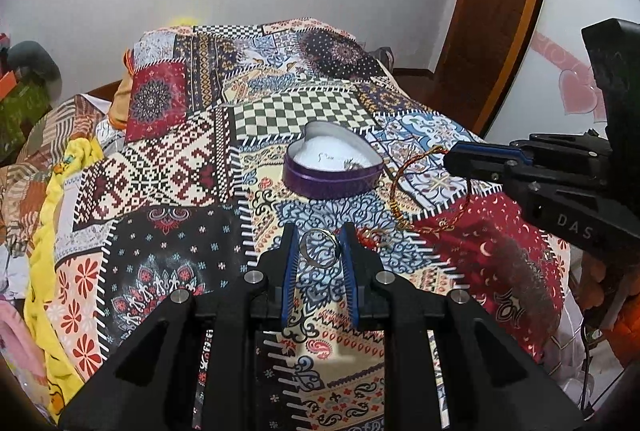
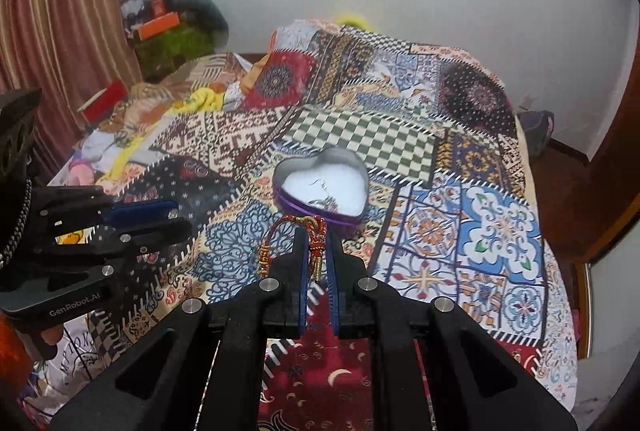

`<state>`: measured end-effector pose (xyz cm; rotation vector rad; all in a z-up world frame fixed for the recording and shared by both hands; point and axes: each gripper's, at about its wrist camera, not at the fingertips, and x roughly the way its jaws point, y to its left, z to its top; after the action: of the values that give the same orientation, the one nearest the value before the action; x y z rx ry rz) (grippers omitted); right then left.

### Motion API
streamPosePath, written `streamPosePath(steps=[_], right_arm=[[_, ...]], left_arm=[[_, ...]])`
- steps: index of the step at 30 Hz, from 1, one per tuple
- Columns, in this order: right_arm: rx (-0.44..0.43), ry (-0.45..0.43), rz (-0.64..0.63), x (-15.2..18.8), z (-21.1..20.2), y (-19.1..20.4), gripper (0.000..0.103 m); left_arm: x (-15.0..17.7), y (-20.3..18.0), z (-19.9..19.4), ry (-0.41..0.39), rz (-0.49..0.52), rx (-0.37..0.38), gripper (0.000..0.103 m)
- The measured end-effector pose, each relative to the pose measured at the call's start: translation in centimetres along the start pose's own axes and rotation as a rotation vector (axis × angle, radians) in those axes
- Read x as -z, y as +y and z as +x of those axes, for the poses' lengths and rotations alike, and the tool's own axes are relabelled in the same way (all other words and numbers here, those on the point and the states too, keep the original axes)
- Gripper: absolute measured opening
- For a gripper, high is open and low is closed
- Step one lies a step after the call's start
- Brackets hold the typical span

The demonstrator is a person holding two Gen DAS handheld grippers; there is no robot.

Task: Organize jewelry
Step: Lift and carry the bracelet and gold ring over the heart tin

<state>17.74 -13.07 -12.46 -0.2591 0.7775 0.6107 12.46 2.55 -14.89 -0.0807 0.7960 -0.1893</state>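
Observation:
A purple heart-shaped tin point(image 1: 332, 179) with a white lining stands open on the patchwork bedspread; a small silver piece lies inside it. It also shows in the right wrist view point(image 2: 320, 209). My left gripper point(image 1: 318, 235) is shut on a silver ring point(image 1: 320, 247), held just in front of the tin. My right gripper point(image 2: 316, 235) is shut on a red and gold thread bracelet point(image 2: 316, 243), which hangs as a loop in the left wrist view point(image 1: 404, 191), right of the tin. Another small red and silver piece point(image 1: 374, 237) lies on the bedspread beside the left gripper.
The patchwork bedspread point(image 1: 304, 111) covers the bed. Yellow cloth point(image 1: 52, 191) and piled clothes lie at its left edge. A wooden door frame point(image 1: 492, 11) stands at the right. A striped curtain point(image 2: 60, 11) and cluttered boxes point(image 2: 160, 27) are at the far left.

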Motion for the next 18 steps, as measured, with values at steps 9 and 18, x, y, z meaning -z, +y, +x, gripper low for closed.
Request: streamPosePath(steps=[9,18], right_arm=[[0.041,-0.071,0.022,-1.7,-1.3,-1.5,0.007],[0.041,-0.119,0.058,-3.5,-0.8,-3.0,0.007]], left_arm=[[-1.9,-0.3,0.1,-0.036,0.011,-0.007,0.02],[-4.0,-0.3,1.0,-0.067,0.02,-0.008,0.02]])
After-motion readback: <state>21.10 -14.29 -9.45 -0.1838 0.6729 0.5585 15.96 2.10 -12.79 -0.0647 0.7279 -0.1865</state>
